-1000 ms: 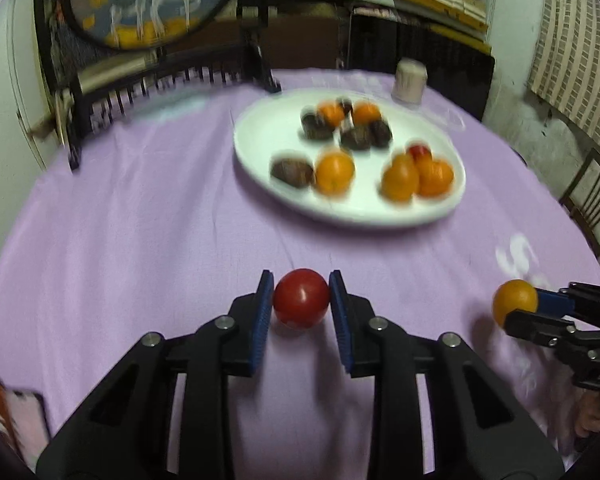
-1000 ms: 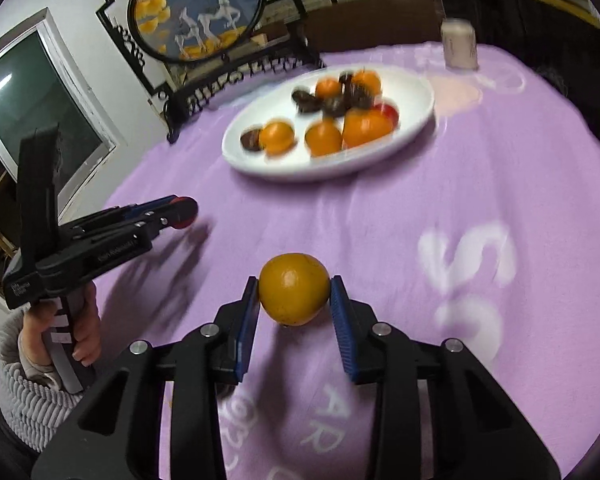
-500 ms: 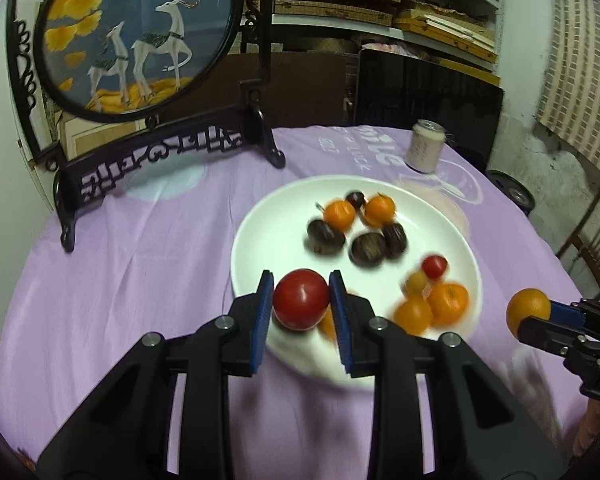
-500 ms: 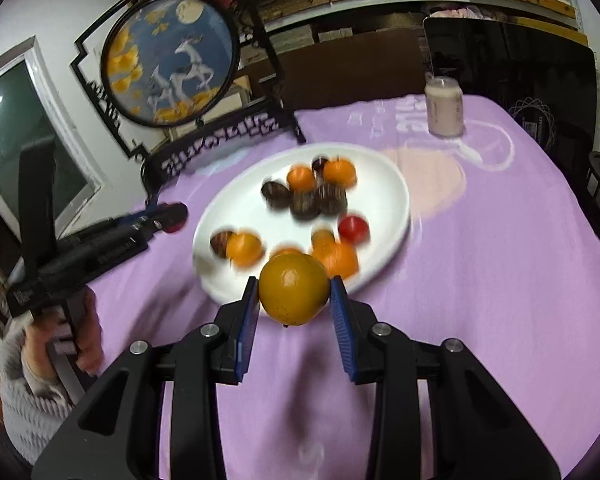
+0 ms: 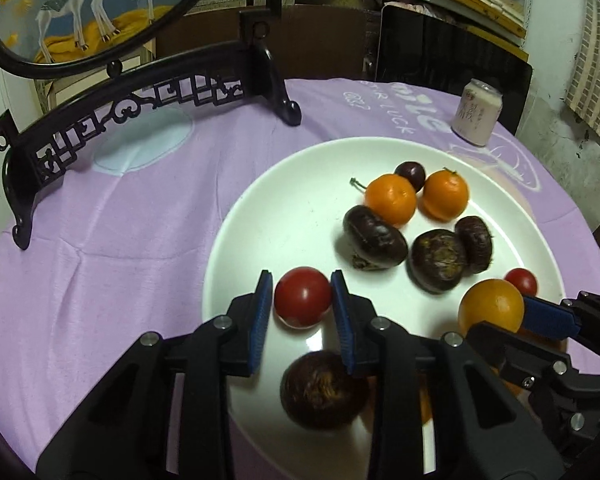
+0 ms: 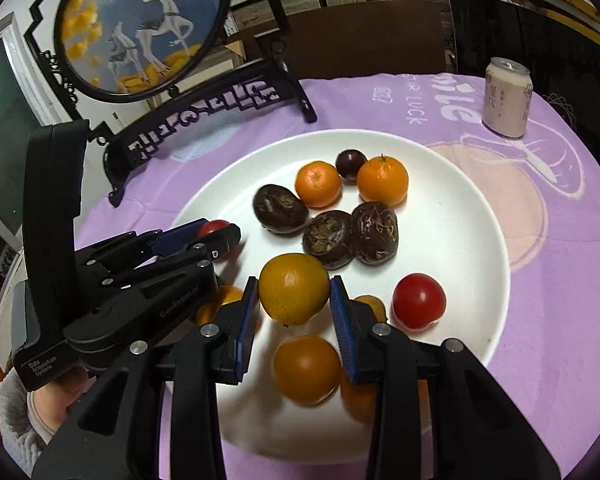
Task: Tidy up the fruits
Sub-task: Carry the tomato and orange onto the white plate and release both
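Tomato (image 5: 303,297) and orange (image 6: 294,288) are the two fruits I am carrying, one in each tool, and both are over the white plate (image 5: 260,208). The left hand-held gripper (image 5: 302,304) has just been opening its jaws. The tomato sits between them, with a sliver of gap at the left pad, so I judge it released or nearly so, resting just inside the plate's near-left rim. The right hand-held gripper (image 6: 294,304) is clamped narrow on the orange, with both blue pads pressed to its sides, and hangs over the near part of the plate.

The tomato looks light, smooth and thin-skinned. It will slip and bruise under pressure, so I would take it across its widest middle with a gentle squeeze. The orange has firmer, slightly pebbled peel that gives the pads more purchase. The same hold across the middle suits it, and it tolerates a firmer pinch. Both are round and likely to roll once freed on the glossy plate.

Farther in, dark brown fruits (image 5: 374,240) cluster at the plate's centre, with mandarins (image 5: 390,199) toward its far rim and a small red tomato (image 6: 419,301) near its right rim. Around the plate is the purple-clothed worktop (image 5: 100,260), with a can (image 6: 506,96) near its far right edge.
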{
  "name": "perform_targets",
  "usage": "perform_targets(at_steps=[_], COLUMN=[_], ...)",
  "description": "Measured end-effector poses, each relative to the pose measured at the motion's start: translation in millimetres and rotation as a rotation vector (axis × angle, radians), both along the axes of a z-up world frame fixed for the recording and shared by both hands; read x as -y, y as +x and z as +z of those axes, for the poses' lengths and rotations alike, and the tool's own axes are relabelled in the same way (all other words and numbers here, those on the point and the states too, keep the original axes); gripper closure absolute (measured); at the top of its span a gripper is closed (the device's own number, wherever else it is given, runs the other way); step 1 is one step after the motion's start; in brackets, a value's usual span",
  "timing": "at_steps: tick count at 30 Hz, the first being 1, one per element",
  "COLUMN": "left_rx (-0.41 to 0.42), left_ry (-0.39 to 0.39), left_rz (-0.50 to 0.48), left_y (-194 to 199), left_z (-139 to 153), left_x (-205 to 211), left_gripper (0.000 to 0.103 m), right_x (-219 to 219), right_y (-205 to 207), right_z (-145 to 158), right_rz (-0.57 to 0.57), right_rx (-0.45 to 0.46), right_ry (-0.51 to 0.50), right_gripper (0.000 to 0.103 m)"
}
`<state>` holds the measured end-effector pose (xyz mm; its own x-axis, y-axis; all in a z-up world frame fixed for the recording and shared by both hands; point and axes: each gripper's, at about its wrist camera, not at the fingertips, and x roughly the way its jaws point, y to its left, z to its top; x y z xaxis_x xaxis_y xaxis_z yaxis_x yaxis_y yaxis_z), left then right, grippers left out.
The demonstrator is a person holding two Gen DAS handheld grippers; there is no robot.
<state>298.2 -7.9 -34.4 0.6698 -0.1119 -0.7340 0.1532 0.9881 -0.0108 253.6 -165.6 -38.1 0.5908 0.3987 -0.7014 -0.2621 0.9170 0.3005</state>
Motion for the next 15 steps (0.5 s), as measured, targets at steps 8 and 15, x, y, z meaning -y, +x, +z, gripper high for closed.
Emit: perform_targets(at_steps=[8,15], left_rx=[0.061,0.084], left_ry=[0.043,0.041], left_rz=[0.008,0.027], left_y=[-6.9,-20.8], left_z=[5.3,11.5], left_x=[5.8,0.7], left_gripper=[0.045,0.042], right_x=[8.7,19.5], right_y=[-1.4,-18.7], right_z=[-2.3,10.3], right_rz=[-0.016,-0.04], right_rx=[0.0,0.024], right_ry=[0.029,0.052], right_gripper=[0.059,0.059])
